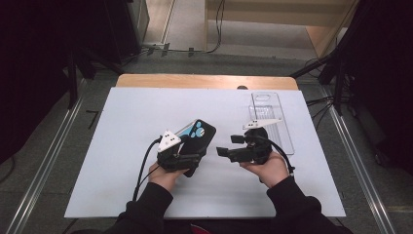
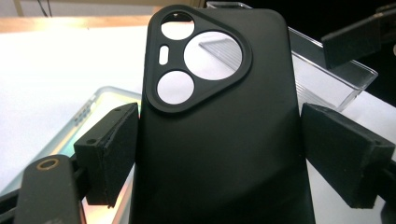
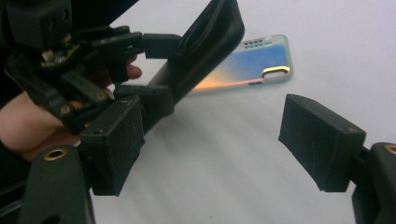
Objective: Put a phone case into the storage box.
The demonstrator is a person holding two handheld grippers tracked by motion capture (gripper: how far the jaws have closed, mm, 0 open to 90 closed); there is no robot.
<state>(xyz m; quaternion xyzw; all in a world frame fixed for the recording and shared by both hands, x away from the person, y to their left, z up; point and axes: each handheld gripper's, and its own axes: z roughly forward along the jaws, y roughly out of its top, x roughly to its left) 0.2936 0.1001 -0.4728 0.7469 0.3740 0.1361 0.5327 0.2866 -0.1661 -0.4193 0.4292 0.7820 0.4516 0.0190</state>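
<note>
A black phone case [image 2: 219, 140] with round camera cutouts sits upright between my left gripper's [image 2: 218, 156] jaws, which press on its two long sides. In the high view the left gripper [image 1: 189, 158] holds the black case [image 1: 200, 139] tilted above the white mat. Under it lies a phone [image 3: 252, 65] with an iridescent blue-orange back, partly covered by the case [image 3: 205, 46]. My right gripper [image 3: 217, 144] stands open with nothing between its fingers [image 3: 112, 149], a short way right of the case; from above, the right gripper [image 1: 228, 145] points left.
A clear plastic case [image 1: 270, 119] lies on the white mat [image 1: 126, 122] at the back right, behind the right hand. Bare wooden table edge [image 1: 204, 81] shows beyond the mat. Metal rails [image 1: 44, 161] run along both sides of the table.
</note>
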